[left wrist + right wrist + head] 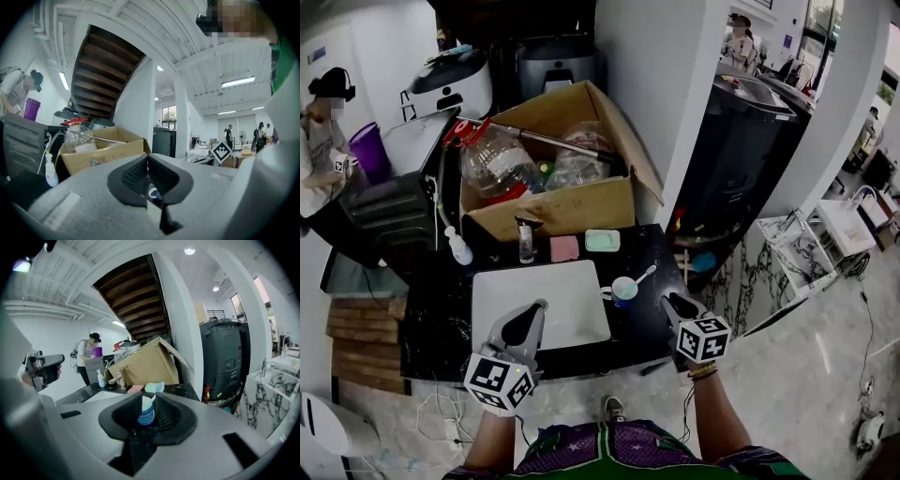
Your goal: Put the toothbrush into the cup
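A small blue-and-white cup [623, 290] stands on the black counter [661, 258], just right of the white sink basin [572, 314]. A white toothbrush [646, 274] stands in it, leaning up to the right. My right gripper [673, 303] hovers near the counter's front edge, right of the cup and apart from it. In the right gripper view the cup [146, 412] shows through the narrow gap of my right gripper [149, 405], whose jaws hold nothing. My left gripper [534, 309] hangs over the basin's front; in its own view the left gripper [147, 161] has its pads pressed together, empty.
Behind the basin are a faucet [525, 239], a pink soap [564, 247], a green soap dish [602, 240] and a pump bottle [459, 249]. An open cardboard box [572, 206] of plastic bottles stands behind them. A dark bin [741, 159] is at right. A person [321, 141] stands far left.
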A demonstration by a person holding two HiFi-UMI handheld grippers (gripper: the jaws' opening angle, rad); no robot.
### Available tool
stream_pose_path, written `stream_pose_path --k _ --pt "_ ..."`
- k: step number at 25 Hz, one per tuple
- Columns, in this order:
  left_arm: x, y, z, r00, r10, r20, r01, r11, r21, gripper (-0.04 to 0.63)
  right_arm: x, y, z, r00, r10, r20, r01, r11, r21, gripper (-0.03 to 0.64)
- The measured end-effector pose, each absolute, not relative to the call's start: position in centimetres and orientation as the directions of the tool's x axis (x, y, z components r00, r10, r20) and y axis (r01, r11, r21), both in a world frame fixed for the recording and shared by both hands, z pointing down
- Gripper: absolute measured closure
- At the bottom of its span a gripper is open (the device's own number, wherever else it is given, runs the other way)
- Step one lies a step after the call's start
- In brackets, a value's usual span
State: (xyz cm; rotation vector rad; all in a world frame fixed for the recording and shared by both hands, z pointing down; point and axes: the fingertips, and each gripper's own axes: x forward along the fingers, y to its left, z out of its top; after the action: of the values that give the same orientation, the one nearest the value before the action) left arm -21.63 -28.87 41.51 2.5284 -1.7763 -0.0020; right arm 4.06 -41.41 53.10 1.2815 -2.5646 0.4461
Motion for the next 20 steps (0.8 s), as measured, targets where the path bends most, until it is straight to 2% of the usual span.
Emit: stream_pose_path --k 20 --pt "-24.3 -21.0 42.8 0.387 -0.921 0.051 -0.922 -0.384 0.057 0.578 1.7 -30.3 50.3 -0.559 -0.779 0.283 -0.828 0.541 -0.147 0.543"
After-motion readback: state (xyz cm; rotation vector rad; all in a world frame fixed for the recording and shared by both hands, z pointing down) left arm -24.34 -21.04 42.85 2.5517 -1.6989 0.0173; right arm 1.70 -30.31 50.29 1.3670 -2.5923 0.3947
